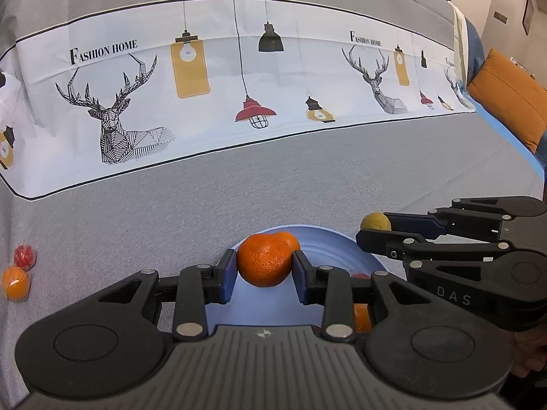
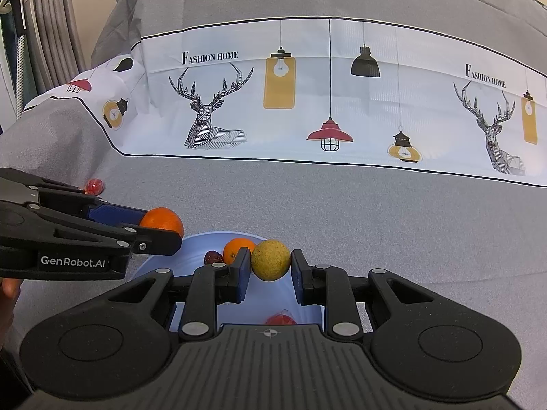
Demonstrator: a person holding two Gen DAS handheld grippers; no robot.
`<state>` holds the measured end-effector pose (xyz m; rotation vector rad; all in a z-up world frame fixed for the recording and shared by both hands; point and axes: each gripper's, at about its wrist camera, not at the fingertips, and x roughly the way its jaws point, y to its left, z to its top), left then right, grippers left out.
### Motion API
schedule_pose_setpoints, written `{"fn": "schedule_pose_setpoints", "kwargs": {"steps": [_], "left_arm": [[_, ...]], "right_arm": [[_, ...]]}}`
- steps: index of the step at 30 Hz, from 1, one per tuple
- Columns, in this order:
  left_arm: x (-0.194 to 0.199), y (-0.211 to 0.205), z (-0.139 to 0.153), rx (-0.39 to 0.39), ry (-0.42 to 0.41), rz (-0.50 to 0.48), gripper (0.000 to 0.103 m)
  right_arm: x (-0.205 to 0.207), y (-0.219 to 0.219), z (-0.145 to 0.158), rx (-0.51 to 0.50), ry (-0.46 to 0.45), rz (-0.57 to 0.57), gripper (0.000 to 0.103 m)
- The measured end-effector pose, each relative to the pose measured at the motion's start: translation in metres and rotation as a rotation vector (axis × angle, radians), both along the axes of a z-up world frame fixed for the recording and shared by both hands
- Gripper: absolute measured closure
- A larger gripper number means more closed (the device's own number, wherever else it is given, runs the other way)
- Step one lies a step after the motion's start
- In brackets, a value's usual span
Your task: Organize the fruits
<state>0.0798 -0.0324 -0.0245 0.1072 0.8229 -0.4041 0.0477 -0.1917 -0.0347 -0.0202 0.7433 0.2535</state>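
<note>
My left gripper (image 1: 264,266) is shut on an orange (image 1: 265,259) and holds it above the light blue plate (image 1: 328,242). My right gripper (image 2: 270,262) is shut on a yellow-green round fruit (image 2: 270,260) above the same plate (image 2: 195,246). The right gripper also shows in the left wrist view (image 1: 371,229), and the left gripper in the right wrist view (image 2: 164,230). On the plate lie another orange (image 2: 236,247), a dark red fruit (image 2: 213,258) and a red wrapped fruit (image 2: 280,319).
An orange (image 1: 15,283) and a red wrapped fruit (image 1: 24,256) lie on the grey bedspread at the far left. A white printed band with deer and lamps (image 1: 239,78) crosses the bed. An orange cushion (image 1: 509,99) is at the right.
</note>
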Motion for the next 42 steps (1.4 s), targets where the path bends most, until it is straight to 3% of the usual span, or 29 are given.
{"fn": "schedule_pose_setpoints", "kwargs": {"steps": [42], "left_arm": [[-0.0031, -0.0029, 0.0010, -0.003, -0.006, -0.011, 0.065]], "right_arm": [[-0.0019, 0.0023, 0.0017, -0.006, -0.009, 0.017, 0.076]]}}
